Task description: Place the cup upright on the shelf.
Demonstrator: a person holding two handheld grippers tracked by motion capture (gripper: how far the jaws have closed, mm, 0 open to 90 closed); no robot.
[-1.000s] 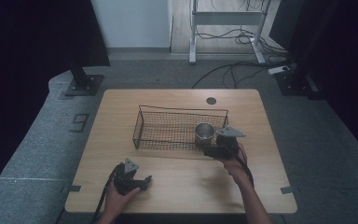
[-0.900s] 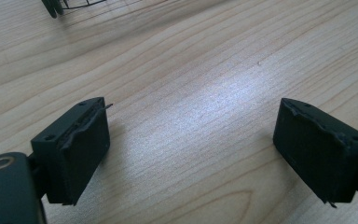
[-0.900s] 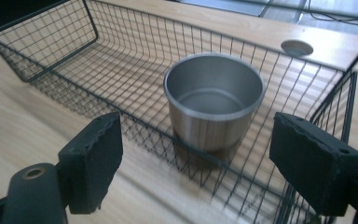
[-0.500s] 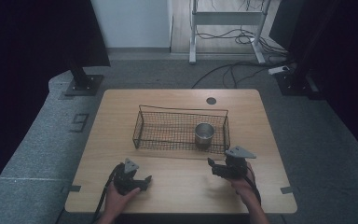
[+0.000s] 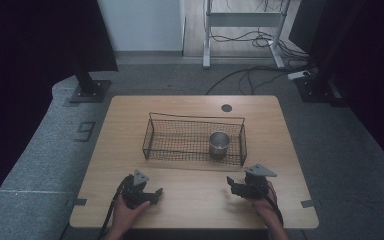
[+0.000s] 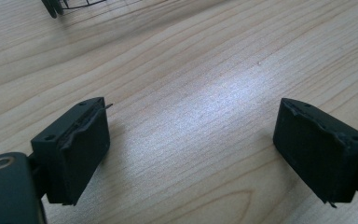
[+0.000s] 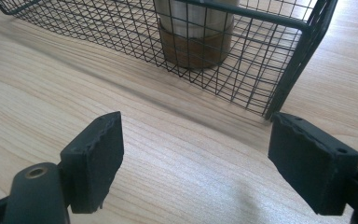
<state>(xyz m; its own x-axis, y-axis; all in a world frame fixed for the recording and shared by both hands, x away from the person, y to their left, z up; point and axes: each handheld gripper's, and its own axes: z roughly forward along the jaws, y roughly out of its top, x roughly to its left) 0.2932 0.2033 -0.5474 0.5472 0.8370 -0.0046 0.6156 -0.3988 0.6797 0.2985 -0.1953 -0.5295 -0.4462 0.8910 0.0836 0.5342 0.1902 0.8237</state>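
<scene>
The metal cup is being contained upright in the right-hand end of the wire basket on the table — in the right gripper view it is being seen through the mesh, just behind the near wall. The right gripper is being held low over bare wood before the basket's near right corner, jaws spread wide, nothing between them. The left gripper is being held near the table's front edge, well apart from the basket — jaws likewise spread and empty.
</scene>
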